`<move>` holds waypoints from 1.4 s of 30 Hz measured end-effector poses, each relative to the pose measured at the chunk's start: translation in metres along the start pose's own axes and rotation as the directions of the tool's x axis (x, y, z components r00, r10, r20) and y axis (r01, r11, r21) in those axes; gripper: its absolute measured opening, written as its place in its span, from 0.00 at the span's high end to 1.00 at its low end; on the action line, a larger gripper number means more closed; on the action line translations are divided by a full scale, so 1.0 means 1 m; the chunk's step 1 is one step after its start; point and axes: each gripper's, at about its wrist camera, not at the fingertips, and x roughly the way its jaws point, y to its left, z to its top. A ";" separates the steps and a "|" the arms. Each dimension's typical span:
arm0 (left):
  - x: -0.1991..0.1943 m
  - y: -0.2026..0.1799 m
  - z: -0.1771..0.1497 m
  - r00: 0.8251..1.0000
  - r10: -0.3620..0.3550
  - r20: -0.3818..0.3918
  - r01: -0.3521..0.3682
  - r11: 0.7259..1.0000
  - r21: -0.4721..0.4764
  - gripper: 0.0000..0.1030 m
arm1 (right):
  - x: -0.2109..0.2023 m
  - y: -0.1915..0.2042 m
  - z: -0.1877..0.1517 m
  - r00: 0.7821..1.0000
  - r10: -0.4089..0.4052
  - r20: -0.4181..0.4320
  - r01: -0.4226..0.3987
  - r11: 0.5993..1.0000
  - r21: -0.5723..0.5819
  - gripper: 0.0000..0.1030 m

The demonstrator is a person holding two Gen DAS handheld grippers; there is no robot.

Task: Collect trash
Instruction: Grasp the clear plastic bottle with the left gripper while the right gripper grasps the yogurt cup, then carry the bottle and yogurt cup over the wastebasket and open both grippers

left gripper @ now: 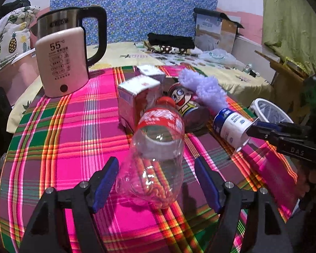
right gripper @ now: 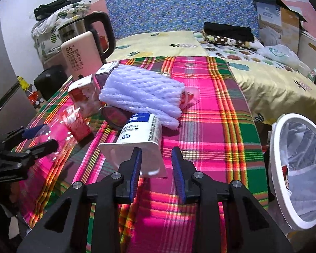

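Left hand-held gripper jaws spread wide, clear plastic bottle lying between them, pads not touching it on either side. Bottle is on its side, base toward the gripper, red cap pointing away, red label around the upper part, body crumpled and empty. Right hand-held gripper jaws partly closed, straddling the square rim of a white yogurt cup; left pad sits at the rim, right pad stands just off it, so can't tell if it's actually gripped. Cup lies on its side, open mouth toward the gripper, blue-and-white label. Just behind the cup: a lilac foam net sleeve, a cartoon-print can and two small cartons, all bunched at mid-desk. Desk has a pink/green plaid cloth; right half of it is bare, near strip in front of both grippers also free. White bin with a plastic liner sits just off the desk's right edge, rim tilted toward the desk. Kettle and a pink 55° appliance stand at the far-left corner, well apart from the trash. Bed runs along the far edge of the desk.
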 end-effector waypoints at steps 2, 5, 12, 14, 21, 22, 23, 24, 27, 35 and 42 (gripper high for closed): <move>0.000 -0.003 -0.002 1.000 0.012 0.004 -0.012 1.000 -0.014 0.31 | 0.003 -0.001 0.000 1.000 0.007 -0.007 -0.007 1.000 -0.008 0.87; -0.001 -0.005 -0.003 0.999 0.033 0.002 -0.033 0.998 -0.044 0.36 | 0.003 -0.002 0.000 1.000 0.010 0.000 -0.010 1.000 -0.003 0.93; -0.007 -0.016 -0.010 0.999 0.048 0.007 -0.047 0.991 -0.123 0.37 | -0.010 -0.005 -0.007 1.000 0.025 0.013 -0.025 1.000 0.001 0.94; -0.011 -0.021 -0.013 0.999 0.050 0.011 -0.049 0.990 -0.135 0.37 | -0.016 -0.007 -0.009 0.999 0.028 0.019 -0.028 1.000 0.000 0.95; -0.026 -0.037 -0.023 0.999 0.042 0.025 -0.038 0.988 -0.152 0.37 | -0.031 -0.013 -0.019 0.999 0.033 0.025 -0.034 0.999 0.011 0.95; -0.028 -0.040 -0.024 0.999 0.041 0.026 -0.037 0.988 -0.151 0.37 | -0.033 -0.015 -0.020 0.999 0.033 0.027 -0.033 0.999 0.014 0.95; -0.030 -0.042 -0.025 0.999 0.040 0.027 -0.036 0.988 -0.149 0.37 | -0.036 -0.016 -0.021 0.999 0.032 0.030 -0.033 0.999 0.018 0.95; -0.031 -0.045 -0.027 0.999 0.038 0.027 -0.034 0.989 -0.147 0.37 | -0.038 -0.017 -0.022 0.999 0.031 0.032 -0.032 0.999 0.021 0.95; -0.035 -0.052 -0.032 0.999 0.033 0.019 -0.030 0.991 -0.132 0.37 | -0.041 -0.019 -0.025 0.999 0.026 0.045 -0.027 0.999 0.027 0.95; -0.036 -0.079 -0.031 1.000 0.023 -0.020 -0.024 1.000 -0.017 0.34 | -0.045 -0.026 -0.030 0.999 0.019 0.049 -0.022 0.998 0.051 0.95; -0.024 -0.089 -0.017 0.999 0.016 -0.044 -0.014 0.999 0.035 0.27 | -0.051 -0.031 -0.034 0.998 0.015 0.057 -0.019 0.998 0.060 0.95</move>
